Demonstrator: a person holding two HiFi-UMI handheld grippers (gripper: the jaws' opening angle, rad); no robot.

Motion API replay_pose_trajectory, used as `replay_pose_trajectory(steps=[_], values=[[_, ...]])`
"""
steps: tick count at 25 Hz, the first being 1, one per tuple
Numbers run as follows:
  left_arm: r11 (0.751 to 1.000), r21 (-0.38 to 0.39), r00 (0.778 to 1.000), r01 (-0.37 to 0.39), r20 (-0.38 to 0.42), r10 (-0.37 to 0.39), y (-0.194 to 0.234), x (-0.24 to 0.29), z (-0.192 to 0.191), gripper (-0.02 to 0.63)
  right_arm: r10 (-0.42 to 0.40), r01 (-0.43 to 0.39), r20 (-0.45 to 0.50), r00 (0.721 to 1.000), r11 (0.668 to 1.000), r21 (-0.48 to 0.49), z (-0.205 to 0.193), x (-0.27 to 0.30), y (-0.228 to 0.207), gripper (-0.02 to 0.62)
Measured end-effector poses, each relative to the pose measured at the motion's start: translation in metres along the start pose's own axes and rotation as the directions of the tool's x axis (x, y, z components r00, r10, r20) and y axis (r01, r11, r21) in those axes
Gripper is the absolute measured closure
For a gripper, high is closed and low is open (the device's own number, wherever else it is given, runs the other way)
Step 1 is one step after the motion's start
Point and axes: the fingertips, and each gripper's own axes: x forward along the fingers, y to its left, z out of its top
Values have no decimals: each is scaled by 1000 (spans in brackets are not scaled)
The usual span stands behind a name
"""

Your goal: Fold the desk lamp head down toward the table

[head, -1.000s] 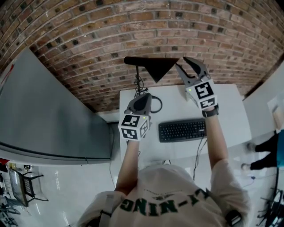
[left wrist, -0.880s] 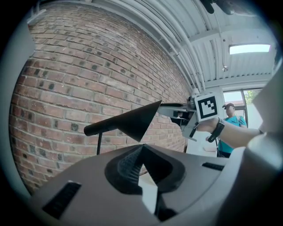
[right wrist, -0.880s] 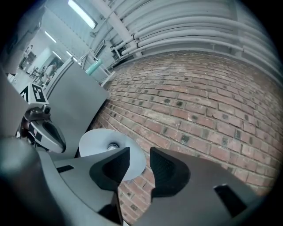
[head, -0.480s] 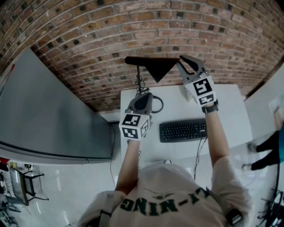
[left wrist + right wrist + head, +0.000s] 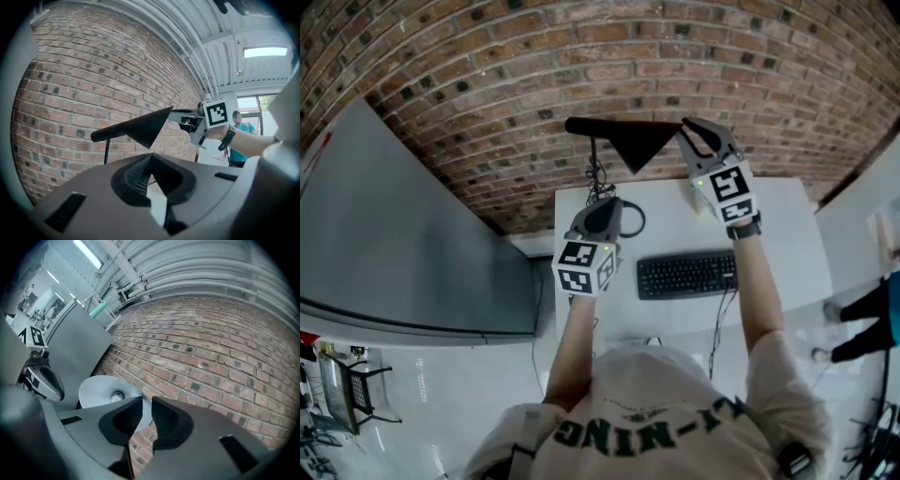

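A brick wall [image 5: 487, 75] fills the far side of the scene. In front of it stands a white table [image 5: 778, 225] with a black keyboard [image 5: 686, 275] on its near part. At the far left part of the table the desk lamp rises on a thin pole [image 5: 592, 159]. The lamp head [image 5: 633, 142], a black cone, sits on top of the pole, high above the table. Its open side faces to the right, so it is not folded down yet.

The left tool [image 5: 604, 204] is low, near the foot of the pole. Its jaws are together at the tips and nothing is between them. I cannot tell if it touches the base of the lamp, because the tool hides it.

The right tool [image 5: 692, 127] is raised to the right edge of the lamp head. In the right gripper view its jaws are closing around the rim [image 5: 146, 412] of the cone, and the bulb [image 5: 116, 396] shows just to the left of them. A narrow gap is there between the pads, and I do not see them pressing the rim.

I judge that the step in hand is taking hold of the lamp head. The next move calls for finishing the grip on the thin rim. Then the head should be drawn down in an arc about its joint, gently, so that the rim does not slip out. The left tool may need to steady the base.
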Motion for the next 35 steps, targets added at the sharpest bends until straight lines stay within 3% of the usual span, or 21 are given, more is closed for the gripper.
replay_pose_trajectory(steps=[4,35], values=[[1000,-6,1000,0,-4,0,0,-1,-3,606,13,-14,-39,999,1000,-7,-6,-5,4,535],[1000,5,1000,-17,-23,17,-5,-5,-24,606,8,-2,-86,996,998,59,-61,-20,25,537]])
